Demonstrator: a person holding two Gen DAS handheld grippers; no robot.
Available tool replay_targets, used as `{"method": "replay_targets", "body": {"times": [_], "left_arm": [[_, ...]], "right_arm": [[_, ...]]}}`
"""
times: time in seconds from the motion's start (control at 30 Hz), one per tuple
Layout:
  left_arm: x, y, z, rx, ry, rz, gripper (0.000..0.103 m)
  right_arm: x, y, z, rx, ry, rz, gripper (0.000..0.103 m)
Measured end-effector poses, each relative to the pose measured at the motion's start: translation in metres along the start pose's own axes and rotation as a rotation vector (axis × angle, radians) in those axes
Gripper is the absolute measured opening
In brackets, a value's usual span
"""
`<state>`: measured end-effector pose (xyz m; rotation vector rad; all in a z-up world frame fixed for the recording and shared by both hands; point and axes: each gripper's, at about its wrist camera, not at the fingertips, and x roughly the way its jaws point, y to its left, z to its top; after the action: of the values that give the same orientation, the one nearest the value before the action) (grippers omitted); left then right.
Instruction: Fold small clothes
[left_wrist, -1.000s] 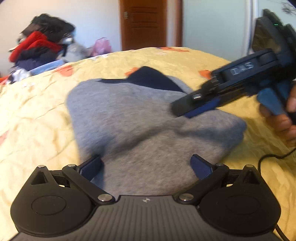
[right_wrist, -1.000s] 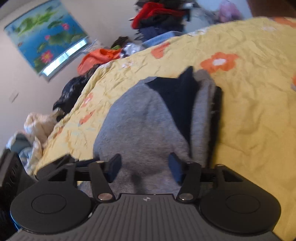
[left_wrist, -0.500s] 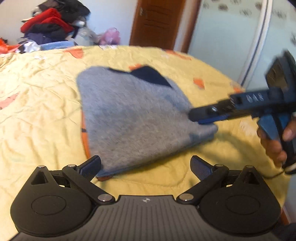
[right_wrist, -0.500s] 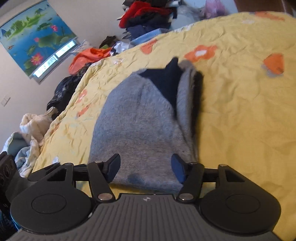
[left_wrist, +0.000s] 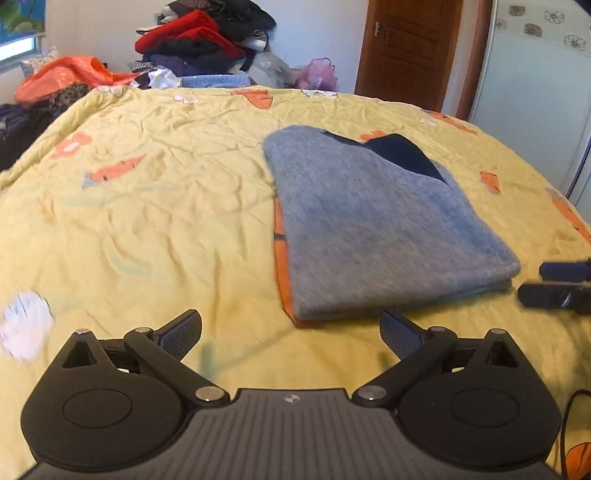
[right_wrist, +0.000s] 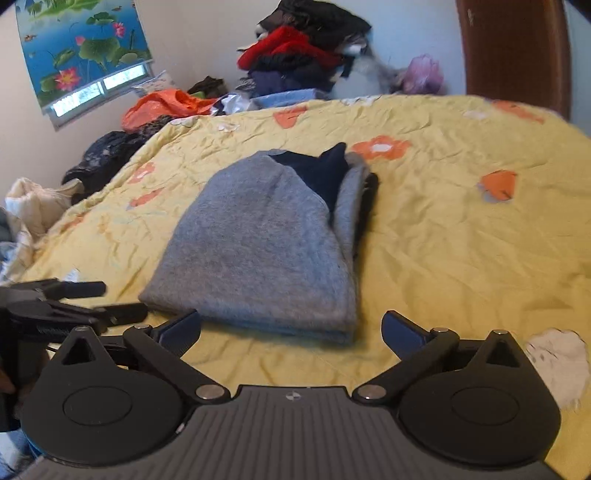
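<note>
A folded grey garment (left_wrist: 373, 225) with a dark navy patch at its far end lies flat on the yellow bedspread (left_wrist: 147, 221). In the right wrist view the same grey garment (right_wrist: 269, 240) sits just beyond the fingers. My left gripper (left_wrist: 291, 334) is open and empty, held back from the garment's near edge. My right gripper (right_wrist: 291, 332) is opening wide with nothing between its jaws, also clear of the cloth. The right gripper's fingertips (left_wrist: 554, 284) show at the left wrist view's right edge; the left gripper's fingers (right_wrist: 88, 299) show at the right wrist view's left.
A heap of red, black and blue clothes (left_wrist: 207, 40) and an orange bag (left_wrist: 70, 74) lie past the bed's far edge. A brown door (left_wrist: 410, 48) stands behind. More crumpled clothing (right_wrist: 103, 158) sits off the bed's left side. A flower poster (right_wrist: 85, 48) hangs on the wall.
Both grippers have drawn back off the grey garment, which now lies folded on the bed. The right gripper's jaws have spread wider and let the cloth go.
</note>
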<state>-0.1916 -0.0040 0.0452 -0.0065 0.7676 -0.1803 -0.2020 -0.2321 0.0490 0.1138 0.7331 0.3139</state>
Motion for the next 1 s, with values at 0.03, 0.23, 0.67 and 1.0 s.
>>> {"method": "replay_targets", "body": {"times": [0.03,0.23,0.67,1.0], "left_arm": [[0.002,-0.004,-0.005,-0.004,0.011,-0.001,0.103],[0.025,-0.027,-0.006,0.030,0.004,0.096,0.103],[0.032,-0.032,-0.009,0.038,-0.041,0.101,0.103],[0.032,-0.033,-0.009,0.037,-0.043,0.101,0.103]], "right_arm": [[0.002,0.003,-0.006,-0.015,0.007,-0.029,0.102],[0.040,0.020,-0.030,-0.061,0.046,-0.307,0.103],[0.047,0.023,-0.033,-0.007,-0.035,-0.337,0.103],[0.046,0.026,-0.036,-0.009,-0.051,-0.343,0.103]]}}
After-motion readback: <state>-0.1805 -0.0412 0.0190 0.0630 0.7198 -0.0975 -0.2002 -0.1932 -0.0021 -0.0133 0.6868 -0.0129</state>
